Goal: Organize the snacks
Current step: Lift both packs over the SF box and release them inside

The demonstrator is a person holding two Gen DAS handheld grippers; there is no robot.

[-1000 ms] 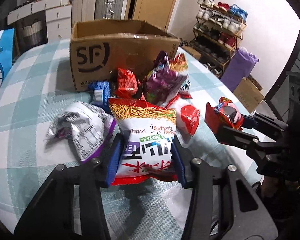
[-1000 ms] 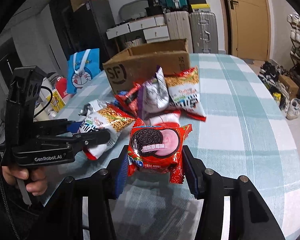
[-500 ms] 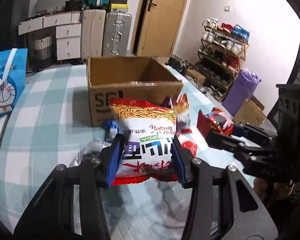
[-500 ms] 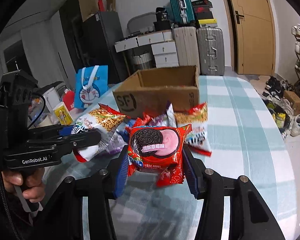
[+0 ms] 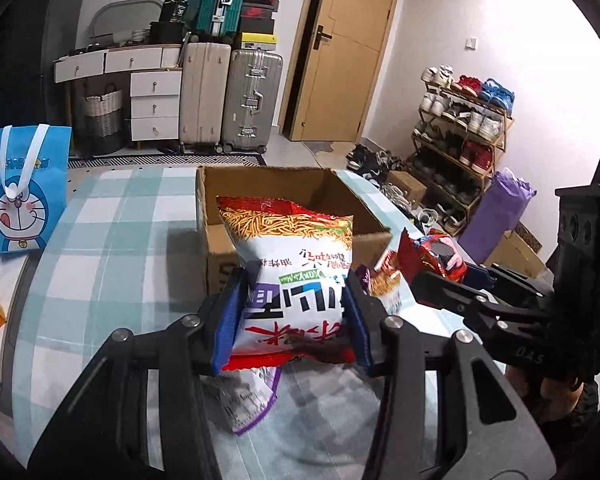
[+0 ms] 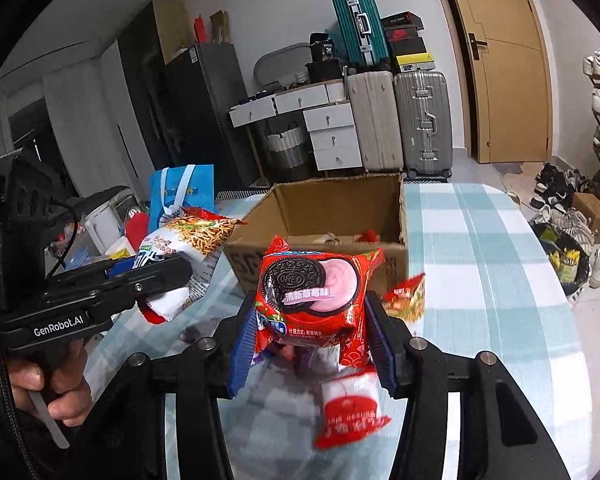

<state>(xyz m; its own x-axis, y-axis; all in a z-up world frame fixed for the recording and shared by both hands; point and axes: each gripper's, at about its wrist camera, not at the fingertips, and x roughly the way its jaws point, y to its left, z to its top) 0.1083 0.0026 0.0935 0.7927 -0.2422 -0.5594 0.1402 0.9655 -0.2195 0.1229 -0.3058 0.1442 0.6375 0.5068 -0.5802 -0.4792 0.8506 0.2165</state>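
Observation:
My left gripper [image 5: 292, 316] is shut on a white and red noodle-snack bag [image 5: 296, 264], held in the air in front of the open cardboard box [image 5: 260, 184]. My right gripper [image 6: 312, 340] is shut on a red Oreo pack [image 6: 312, 292], held above the table before the same box [image 6: 340, 204]. The right gripper with the Oreo pack [image 5: 436, 256] shows at the right of the left wrist view. The left gripper with its bag [image 6: 188, 244] shows at the left of the right wrist view. Several snack packs lie on the table below.
A white and purple bag [image 5: 248, 404] and a red and white pack [image 6: 352, 412] lie under the grippers on the checked tablecloth [image 5: 112, 240]. A blue Doraemon bag [image 5: 24, 192] stands at the table's left. Suitcases, drawers and a shoe rack stand beyond.
Both grippers have risen with their packs and moved toward the box. The snack pile has dropped below view and the box's open inside now shows.

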